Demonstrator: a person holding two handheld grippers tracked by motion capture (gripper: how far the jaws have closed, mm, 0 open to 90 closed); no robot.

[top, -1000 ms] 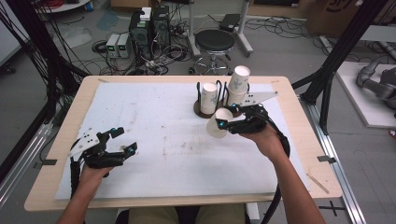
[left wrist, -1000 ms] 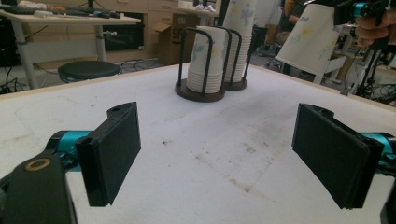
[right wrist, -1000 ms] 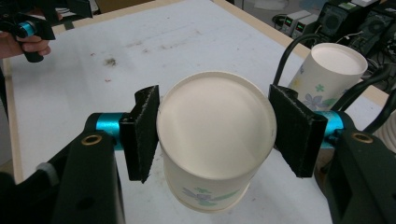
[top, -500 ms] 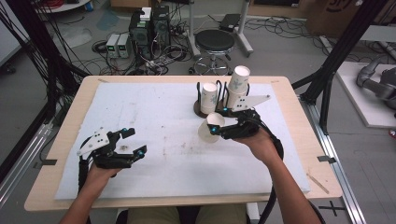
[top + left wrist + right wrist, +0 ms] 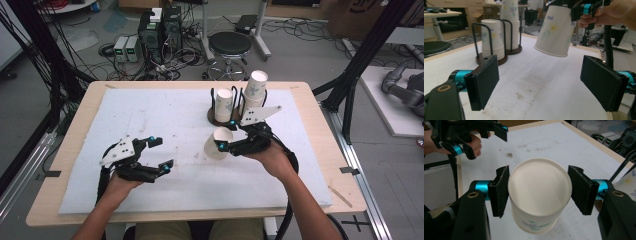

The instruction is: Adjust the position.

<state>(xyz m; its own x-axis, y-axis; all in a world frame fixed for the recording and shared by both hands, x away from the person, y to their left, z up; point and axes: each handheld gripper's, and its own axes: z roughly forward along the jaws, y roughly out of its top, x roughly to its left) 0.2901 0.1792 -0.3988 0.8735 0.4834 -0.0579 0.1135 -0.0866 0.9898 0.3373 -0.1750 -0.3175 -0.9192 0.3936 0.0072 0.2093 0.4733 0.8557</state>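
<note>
Right gripper [image 5: 537, 193] pinches a paper cup [image 5: 537, 195] between its pads above the bench [image 5: 165, 107]; left gripper [image 5: 546, 83] gapes empty below. Squeeze harder and that thin wall could crumple or slip.

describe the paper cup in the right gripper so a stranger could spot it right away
On the white mat covering the wooden table, look just in front of the black wire cup rack holding two stacks. The right gripper clamps one white flower-printed paper cup. It alone is loose, off the mat and tipped, not stacked upright.
</note>
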